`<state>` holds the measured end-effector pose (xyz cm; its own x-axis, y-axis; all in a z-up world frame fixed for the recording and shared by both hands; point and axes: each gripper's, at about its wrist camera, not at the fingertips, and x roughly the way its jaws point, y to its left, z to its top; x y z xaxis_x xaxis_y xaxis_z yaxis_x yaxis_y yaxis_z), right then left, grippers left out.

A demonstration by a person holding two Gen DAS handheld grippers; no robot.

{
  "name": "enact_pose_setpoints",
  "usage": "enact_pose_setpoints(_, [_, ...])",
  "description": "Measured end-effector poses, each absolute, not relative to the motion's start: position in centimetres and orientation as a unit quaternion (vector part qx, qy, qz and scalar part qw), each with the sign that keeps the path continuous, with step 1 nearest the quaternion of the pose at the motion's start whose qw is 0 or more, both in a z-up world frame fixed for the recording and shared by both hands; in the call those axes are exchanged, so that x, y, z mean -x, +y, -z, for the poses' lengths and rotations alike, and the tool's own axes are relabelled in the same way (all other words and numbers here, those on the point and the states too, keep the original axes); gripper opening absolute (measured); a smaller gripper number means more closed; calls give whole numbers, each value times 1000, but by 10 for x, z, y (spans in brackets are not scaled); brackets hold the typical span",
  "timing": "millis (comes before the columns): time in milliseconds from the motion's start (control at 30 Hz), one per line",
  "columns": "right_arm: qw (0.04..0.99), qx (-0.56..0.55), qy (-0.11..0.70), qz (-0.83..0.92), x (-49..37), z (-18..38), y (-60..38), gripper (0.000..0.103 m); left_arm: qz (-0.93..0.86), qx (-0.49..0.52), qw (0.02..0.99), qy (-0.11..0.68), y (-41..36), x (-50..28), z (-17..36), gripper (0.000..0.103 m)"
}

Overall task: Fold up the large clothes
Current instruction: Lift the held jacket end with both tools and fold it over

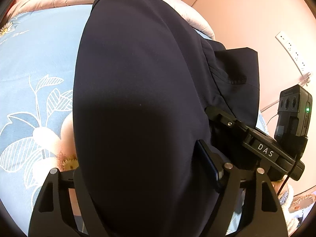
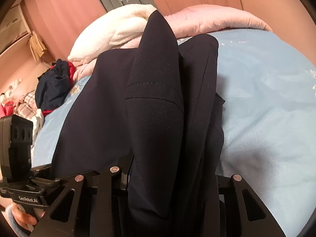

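Observation:
A large dark navy garment (image 1: 138, 98) lies lengthwise on the light blue floral bed sheet (image 1: 39, 59). My left gripper (image 1: 146, 177) is shut on its near edge, and the cloth drapes over the fingers and hides the tips. My right gripper shows in the left wrist view (image 1: 256, 144) at the garment's right side. In the right wrist view the garment (image 2: 158, 108) is bunched in folds and my right gripper (image 2: 167, 183) is shut on it. My left gripper (image 2: 17, 158) shows at the left.
A pink quilt (image 2: 217, 19) and a white blanket (image 2: 118, 29) are heaped at the far end of the bed. A pile of dark and red clothes (image 2: 53, 85) lies at the left. A pink wall with a power strip (image 1: 292, 49) is at the right.

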<state>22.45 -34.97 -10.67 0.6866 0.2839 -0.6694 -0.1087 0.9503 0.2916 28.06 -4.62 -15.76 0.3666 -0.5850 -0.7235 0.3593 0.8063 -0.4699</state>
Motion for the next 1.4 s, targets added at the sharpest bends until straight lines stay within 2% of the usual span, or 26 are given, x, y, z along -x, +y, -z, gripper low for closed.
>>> enact_pose_setpoints(233, [924,-88,360,-95,-217,100,-339,32,294,128,822,471,-35,-281,154,69])
enact_pose_setpoints(467, [932,-72,346,-87,-208,92,-329,29,294,137,823,466,-16,-275,152,66])
enact_pose_setpoints(1167, [938,-43,319,-129,-186,79,-288,27,267,144,846,439,22,-257,131,63])
enact_pose_setpoints(1400, [938,-39,313,-148,-179,78,-272,27,253,145,854,432,12,-242,138,63])
